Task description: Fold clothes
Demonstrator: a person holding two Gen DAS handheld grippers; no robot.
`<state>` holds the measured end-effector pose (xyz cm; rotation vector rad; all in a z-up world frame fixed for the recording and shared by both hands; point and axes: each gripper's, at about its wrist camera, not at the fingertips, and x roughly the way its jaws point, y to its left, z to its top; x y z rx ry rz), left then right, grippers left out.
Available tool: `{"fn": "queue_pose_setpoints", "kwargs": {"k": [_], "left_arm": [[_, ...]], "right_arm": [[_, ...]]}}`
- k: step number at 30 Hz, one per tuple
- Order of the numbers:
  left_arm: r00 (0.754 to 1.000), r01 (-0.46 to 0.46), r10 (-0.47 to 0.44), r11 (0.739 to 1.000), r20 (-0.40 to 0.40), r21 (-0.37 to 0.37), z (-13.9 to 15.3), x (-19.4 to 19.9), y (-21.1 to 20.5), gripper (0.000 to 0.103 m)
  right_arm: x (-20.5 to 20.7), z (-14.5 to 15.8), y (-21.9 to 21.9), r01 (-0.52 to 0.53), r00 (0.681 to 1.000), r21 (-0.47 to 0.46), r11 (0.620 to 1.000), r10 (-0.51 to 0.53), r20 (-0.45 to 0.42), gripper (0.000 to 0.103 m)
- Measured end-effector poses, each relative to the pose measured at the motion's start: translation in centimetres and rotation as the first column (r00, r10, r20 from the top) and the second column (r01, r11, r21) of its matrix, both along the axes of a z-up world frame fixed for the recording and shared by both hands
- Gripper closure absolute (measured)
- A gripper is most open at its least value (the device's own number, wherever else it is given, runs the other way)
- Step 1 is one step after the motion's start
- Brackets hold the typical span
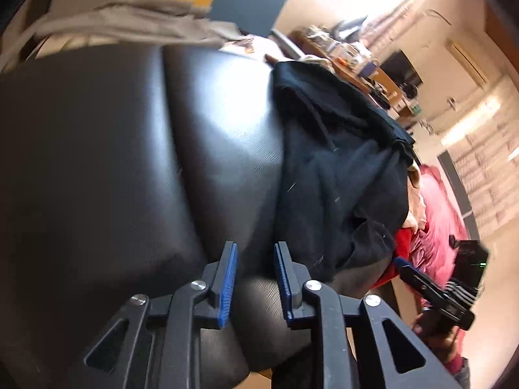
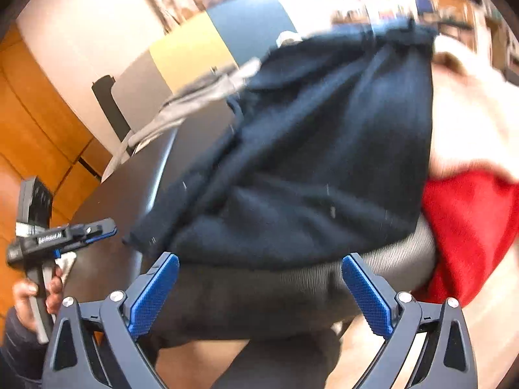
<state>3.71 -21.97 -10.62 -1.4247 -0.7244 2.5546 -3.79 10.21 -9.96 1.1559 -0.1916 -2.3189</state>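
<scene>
Ahead of the left gripper (image 1: 254, 253) lies a glossy, smooth black leather-like seat (image 1: 129, 146). Just right of it sits a matt, fuzzy black garment (image 1: 340, 168) flecked with lint, then red cloth (image 1: 434, 227). The fingers (image 2: 155, 295) carry blue, finely textured pads on matt black plastic, with shiny metal rivets.

1. The left wrist view is looking along its fingers, close over the glossy black leather cushion (image 1: 136, 149).
2. The right wrist view is facing the crumpled black fabric garment (image 2: 324, 149) on that cushion; both views are sharing it.
</scene>
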Motion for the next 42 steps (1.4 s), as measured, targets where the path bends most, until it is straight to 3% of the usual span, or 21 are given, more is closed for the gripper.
{"fn": "queue_pose_setpoints", "kwargs": {"k": [3, 5, 9, 12, 16, 19, 21, 22, 25, 27, 29, 33, 37, 40, 42], "left_arm": [[0.992, 0.125, -0.125, 0.991, 0.002, -0.041, 1.1, -3.7, 3.0, 0.071], [0.979, 0.203, -0.204, 0.972, 0.008, -0.119, 1.6, -5.7, 5.3, 0.07], [0.941, 0.337, -0.333, 0.904, 0.062, -0.263, 1.2, -9.1, 8.5, 0.067], [0.927, 0.374, -0.356, 0.854, 0.118, -0.361, 0.0, -11.5, 9.6, 0.067], [0.896, 0.444, -0.406, 0.843, 0.181, -0.304, -1.8, -13.6, 9.6, 0.066], [0.875, 0.483, -0.44, 0.817, 0.2, -0.314, -2.8, -13.8, 10.1, 0.066], [0.893, 0.451, -0.42, 0.835, 0.164, -0.315, -2.7, -13.4, 9.6, 0.089], [0.903, 0.43, -0.403, 0.851, 0.15, -0.301, -2.7, -13.2, 9.2, 0.094], [0.944, 0.324, -0.31, 0.934, 0.111, -0.152, -2.9, -12.4, 5.9, 0.096], [0.971, 0.228, -0.222, 0.971, 0.089, -0.074, -3.0, -10.9, 3.1, 0.097], [0.989, 0.128, -0.128, 0.992, 0.073, 0.006, -3.1, -9.0, 0.1, 0.097], [0.998, -0.033, 0.024, 0.989, 0.063, 0.144, -3.9, -4.2, -5.0, 0.098], [0.991, -0.111, 0.1, 0.985, 0.09, 0.129, -5.1, 0.4, -7.2, 0.103], [0.988, -0.145, 0.131, 0.969, 0.082, 0.201, -5.3, 4.3, -8.6, 0.103], [0.991, -0.131, 0.124, 0.979, 0.051, 0.159, -4.3, 6.1, -8.9, 0.103]], "right_arm": [[0.0, 1.1, -0.9, 0.004, 0.999, 0.058, 0.998, -0.002, -0.048, 0.0], [-0.7, 0.7, -2.6, 0.01, 0.999, 0.104, 0.995, -0.006, -0.042, 0.0], [-0.2, -2.2, -1.2, 0.003, 1.0, 0.158, 0.987, -0.006, 0.023, 0.0], [-0.7, -4.0, -0.8, -0.009, 0.997, 0.148, 0.989, -0.003, 0.078, 0.0], [-0.9, -4.9, -0.9, -0.015, 0.999, 0.162, 0.987, 0.006, 0.054, 0.0], [-1.0, -5.0, -0.7, -0.015, 0.999, 0.169, 0.986, 0.007, 0.048, 0.0], [-0.8, -5.1, -0.7, -0.019, 0.999, 0.182, 0.983, 0.013, 0.039, 0.0], [-0.7, -5.1, -0.7, -0.022, 0.999, 0.189, 0.982, 0.015, 0.034, 0.0], [-0.4, -5.2, -0.7, -0.027, 0.999, 0.214, 0.977, 0.022, 0.026, 0.0], [-0.3, -5.3, -1.0, -0.035, 0.999, 0.237, 0.971, 0.03, 0.028, 0.0], [-0.3, -5.3, -1.3, -0.048, 0.998, 0.267, 0.962, 0.039, 0.04, 0.0], [-0.3, -5.2, -1.8, -0.072, 0.996, 0.299, 0.952, 0.054, 0.068, 0.0], [0.0, -5.1, -2.2, -0.093, 0.994, 0.322, 0.942, 0.068, 0.088, 0.0], [0.9, -5.0, -2.8, -0.13, 0.989, 0.346, 0.929, 0.1, 0.105, 0.0], [1.4, -5.0, -2.9, -0.134, 0.99, 0.353, 0.926, 0.107, 0.097, 0.0]]}}
